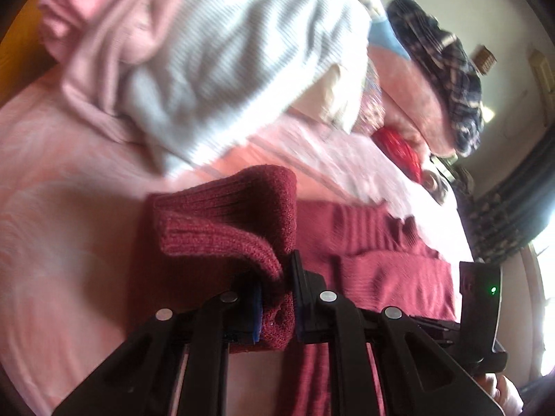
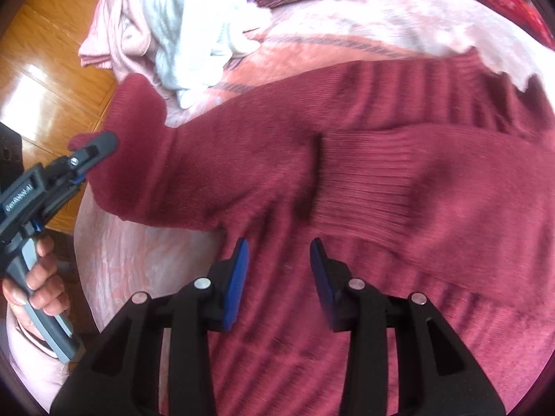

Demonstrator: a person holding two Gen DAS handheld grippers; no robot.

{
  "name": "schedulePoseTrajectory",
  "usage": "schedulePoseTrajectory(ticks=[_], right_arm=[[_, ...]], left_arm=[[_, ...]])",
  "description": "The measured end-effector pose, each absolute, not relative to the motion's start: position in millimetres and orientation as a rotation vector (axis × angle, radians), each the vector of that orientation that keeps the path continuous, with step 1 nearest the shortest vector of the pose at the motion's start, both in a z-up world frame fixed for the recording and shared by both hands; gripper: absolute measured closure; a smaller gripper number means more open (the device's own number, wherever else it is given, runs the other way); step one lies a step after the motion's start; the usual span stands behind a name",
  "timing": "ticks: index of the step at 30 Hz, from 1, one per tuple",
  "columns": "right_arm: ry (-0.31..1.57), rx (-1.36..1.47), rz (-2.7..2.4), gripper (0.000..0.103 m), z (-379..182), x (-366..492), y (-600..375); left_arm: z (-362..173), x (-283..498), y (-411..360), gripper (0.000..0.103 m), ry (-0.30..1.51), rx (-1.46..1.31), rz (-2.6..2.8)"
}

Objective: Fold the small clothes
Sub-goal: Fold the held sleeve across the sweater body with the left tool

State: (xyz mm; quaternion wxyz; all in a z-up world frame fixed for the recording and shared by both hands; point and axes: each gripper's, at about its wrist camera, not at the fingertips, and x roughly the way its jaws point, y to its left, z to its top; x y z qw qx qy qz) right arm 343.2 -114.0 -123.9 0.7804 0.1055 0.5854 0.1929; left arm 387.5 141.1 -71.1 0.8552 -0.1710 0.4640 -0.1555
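The left gripper (image 1: 277,287) is squeezed tight on the end of a sleeve of the dark red sweater (image 1: 388,267). The ribbed cuff bunches up between its two fingers and folds over above them. In the right wrist view the same left gripper (image 2: 88,159) shows at the left edge, pinching the tip of the sleeve, which sticks out over the edge of the bed. A hand (image 2: 33,277) wraps around its grey handle.

The right gripper (image 2: 279,277) is wide open. Its two blue pads (image 2: 239,277) sit apart with nothing between them. They hang just above the body of the dark red sweater (image 2: 381,208), and it is hard to say if they touch the knit, because that part is blurry.

The sweater lies spread on a pink bed cover (image 2: 145,263). One ribbed cuff lies folded across its middle. The far right side and the bottom of the sweater are cut off by the round edge of the picture and hidden behind the black gripper arms.

Past the sweater is a pile of clothes: a white striped top (image 1: 222,69) lying over something pale pink (image 1: 104,45). A dark checked cloth (image 1: 447,72) and something bright red (image 1: 399,152) sit farther back, too blurry to name. A wooden floor (image 2: 45,79) shows beside the bed.
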Motion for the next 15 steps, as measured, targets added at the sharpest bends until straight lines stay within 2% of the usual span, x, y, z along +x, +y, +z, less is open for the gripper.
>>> schedulePoseTrajectory(ticks=[11, 15], right_arm=[[1.293, 0.236, 0.345, 0.065, -142, 339, -158], [1.322, 0.251, 0.333, 0.068, -155, 337, -167]], left_arm=[[-127, 389, 50, 0.089, 1.154, -0.33, -0.432], [-148, 391, 51, 0.081, 1.244, -0.401, -0.455]])
